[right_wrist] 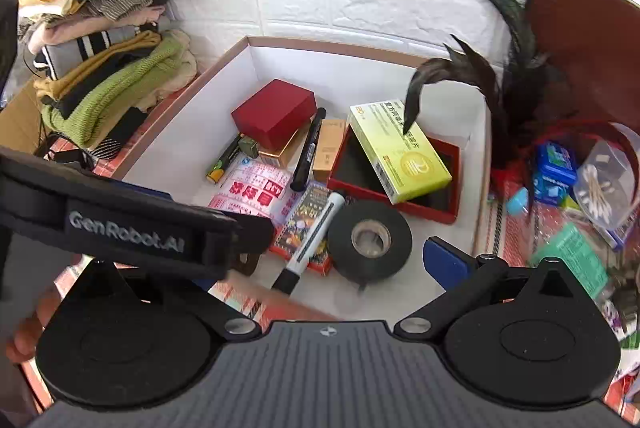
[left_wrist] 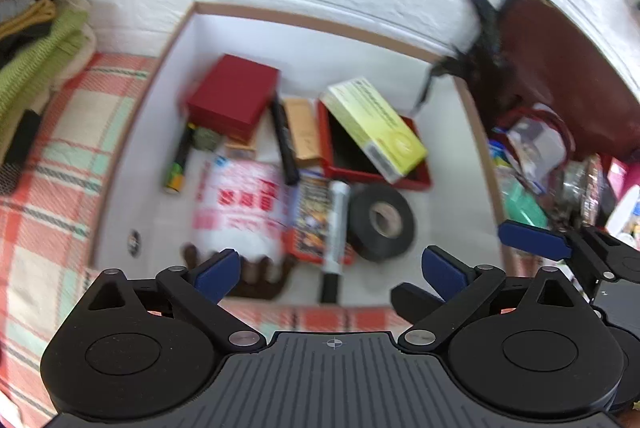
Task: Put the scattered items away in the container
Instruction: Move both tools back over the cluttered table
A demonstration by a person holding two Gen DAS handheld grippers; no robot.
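A white-lined cardboard box (left_wrist: 120, 164) (right_wrist: 482, 156) sits on a plaid cloth. Inside lie a red box (left_wrist: 234, 96) (right_wrist: 274, 110), a yellow-green carton (left_wrist: 374, 126) (right_wrist: 400, 150) leaning on a red tray (left_wrist: 416, 182) (right_wrist: 448, 214), a black tape roll (left_wrist: 380, 222) (right_wrist: 370, 238), a marker (left_wrist: 336, 224) (right_wrist: 310, 240), a black pen (left_wrist: 284, 144) and a white packet (left_wrist: 236, 200). My left gripper (left_wrist: 332, 272) hovers open and empty over the box's near edge. My right gripper (right_wrist: 332, 268) is open and empty beside it; the left gripper's body (right_wrist: 120, 228) hides its left finger.
Loose items lie right of the box: blue packets (right_wrist: 556, 164), a clear swab box (right_wrist: 604, 188), a green packet (right_wrist: 572, 260). Black feathers (right_wrist: 500, 68) and a dark red panel (right_wrist: 584, 40) stand behind them. Folded clothes (right_wrist: 100, 76) pile up at the left, against a white brick wall.
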